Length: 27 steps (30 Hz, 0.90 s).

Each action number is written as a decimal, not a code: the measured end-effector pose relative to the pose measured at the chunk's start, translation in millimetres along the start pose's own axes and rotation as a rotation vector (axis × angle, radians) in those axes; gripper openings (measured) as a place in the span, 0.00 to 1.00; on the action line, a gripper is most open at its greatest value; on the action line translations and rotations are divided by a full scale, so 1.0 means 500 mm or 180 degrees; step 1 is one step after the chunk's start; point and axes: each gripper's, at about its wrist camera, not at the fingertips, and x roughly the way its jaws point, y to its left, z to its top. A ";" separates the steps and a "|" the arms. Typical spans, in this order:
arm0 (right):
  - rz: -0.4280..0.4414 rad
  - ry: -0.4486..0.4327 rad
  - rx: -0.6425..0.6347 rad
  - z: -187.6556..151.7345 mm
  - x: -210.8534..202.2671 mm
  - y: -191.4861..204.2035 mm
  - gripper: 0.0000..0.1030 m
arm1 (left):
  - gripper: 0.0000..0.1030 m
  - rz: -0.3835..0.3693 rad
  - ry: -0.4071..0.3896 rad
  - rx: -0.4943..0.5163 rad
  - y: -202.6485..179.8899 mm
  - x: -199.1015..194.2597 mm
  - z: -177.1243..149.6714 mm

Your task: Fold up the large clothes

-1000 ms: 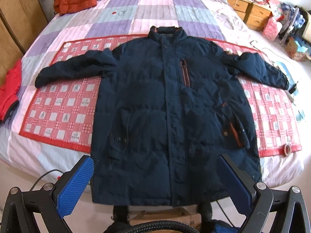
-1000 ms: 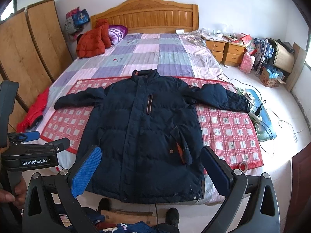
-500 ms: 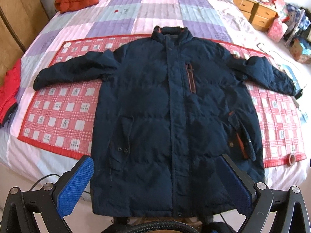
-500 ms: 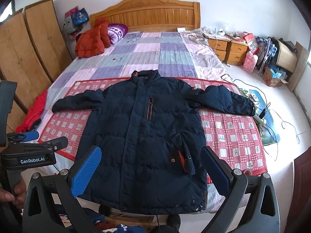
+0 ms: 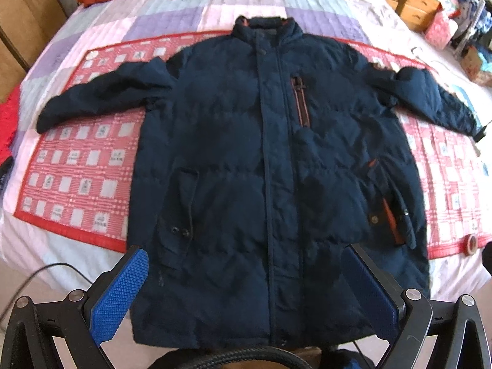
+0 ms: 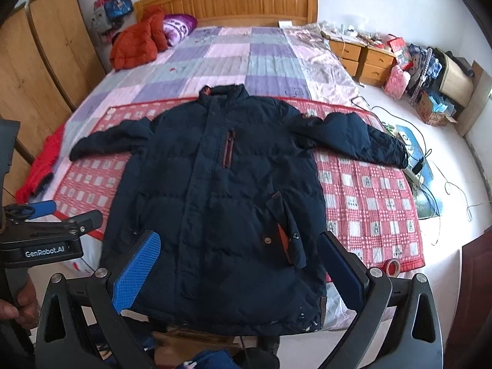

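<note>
Bed (image 6: 270, 52) with a checked quilt filled most of the room, its wooden headboard (image 6: 227, 3) at the far wall and a wardrobe (image 6: 40, 70) along the left. Across the near half lay a red patterned mat (image 6: 369, 196), and on it a dark blue padded jacket (image 6: 215, 190) was spread flat, front up and zipped, collar toward the far end, hem hanging over the near edge, both sleeves stretched out to left and right. An orange coat (image 6: 135, 46) sat bunched at the far left corner beside a purple pillow (image 6: 178, 26); drawers (image 6: 363, 55) stood to the right. The left gripper (image 5: 249, 292) hung above the hem with its blue pads (image 5: 120, 295) spread wide, gripping nothing. The right gripper (image 6: 240, 270) hovered likewise, fingers far apart and empty. A roll of tape (image 6: 393, 266) rested on the mat's near right corner.
</note>
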 end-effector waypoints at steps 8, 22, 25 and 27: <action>-0.0136 0.0139 -0.0118 -0.034 0.248 -0.005 1.00 | 1.00 -0.0041 -0.0003 -0.0023 -0.002 0.220 0.000; 0.0098 0.0393 -0.0447 -0.121 0.646 -0.088 1.00 | 1.00 -0.0256 -0.0386 0.0167 0.139 0.557 -0.049; 0.0095 0.0527 -0.0348 -0.163 0.632 -0.168 0.97 | 1.00 -0.0204 -0.0434 0.0422 0.177 0.533 -0.088; -0.0001 0.0596 -0.0633 -0.191 0.616 -0.164 0.96 | 1.00 -0.0005 -0.0429 0.0460 0.217 0.522 -0.117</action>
